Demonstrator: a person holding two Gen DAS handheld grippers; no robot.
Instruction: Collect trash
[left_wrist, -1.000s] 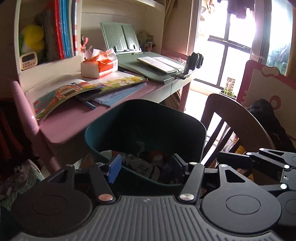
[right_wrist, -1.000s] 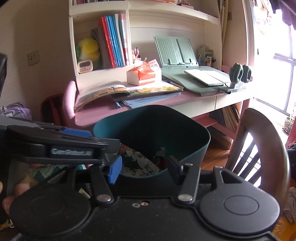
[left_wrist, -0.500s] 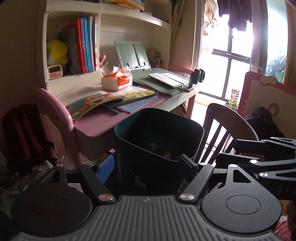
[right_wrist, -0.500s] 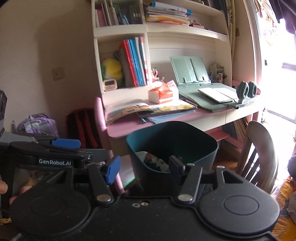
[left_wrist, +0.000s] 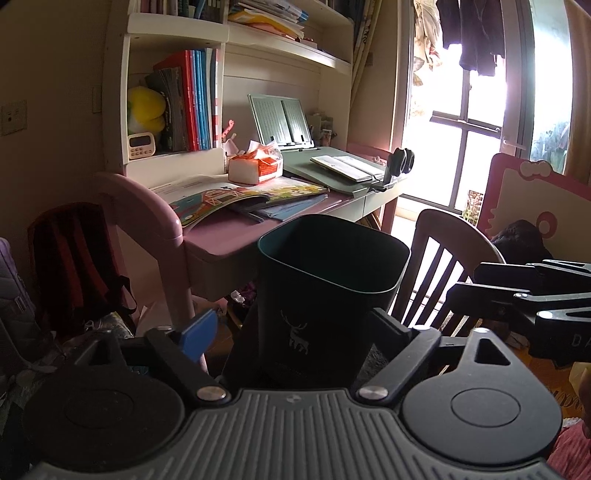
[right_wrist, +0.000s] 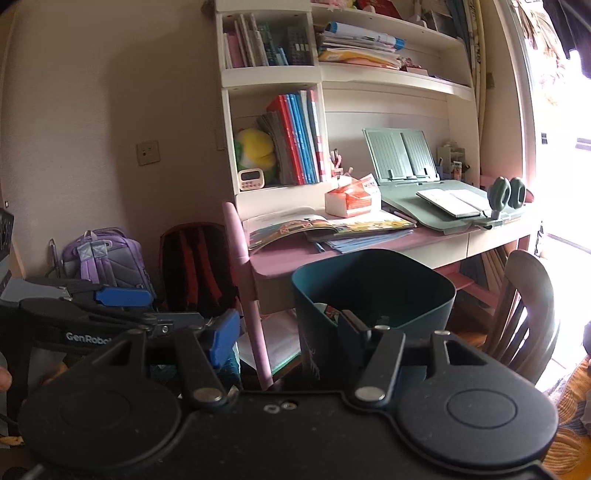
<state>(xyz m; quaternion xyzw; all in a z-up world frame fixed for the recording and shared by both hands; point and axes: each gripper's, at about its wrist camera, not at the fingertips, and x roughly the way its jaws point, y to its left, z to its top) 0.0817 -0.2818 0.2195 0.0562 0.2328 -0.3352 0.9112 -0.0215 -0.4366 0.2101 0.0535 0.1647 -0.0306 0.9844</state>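
my two tools stand apart in front of the trash bin, holding nothing.

the dark teal trash bin (left_wrist: 325, 295) stands upright on the floor, its long axis vertical and its open mouth pointing up, just beside the front edge of the pink desk (left_wrist: 229, 236) and near the wooden chair (left_wrist: 447, 258). the white deer print on its wall faces my left tool (left_wrist: 288, 328). the jaws of my left tool have just been opening and are now wide apart; the bin shows between them but the pads do not touch it. my right tool (right_wrist: 288, 332) also has its jaws apart, they have just opened a little more, and nothing is clamped. from the right view i see some printed trash (right_wrist: 328, 312) inside the bin.
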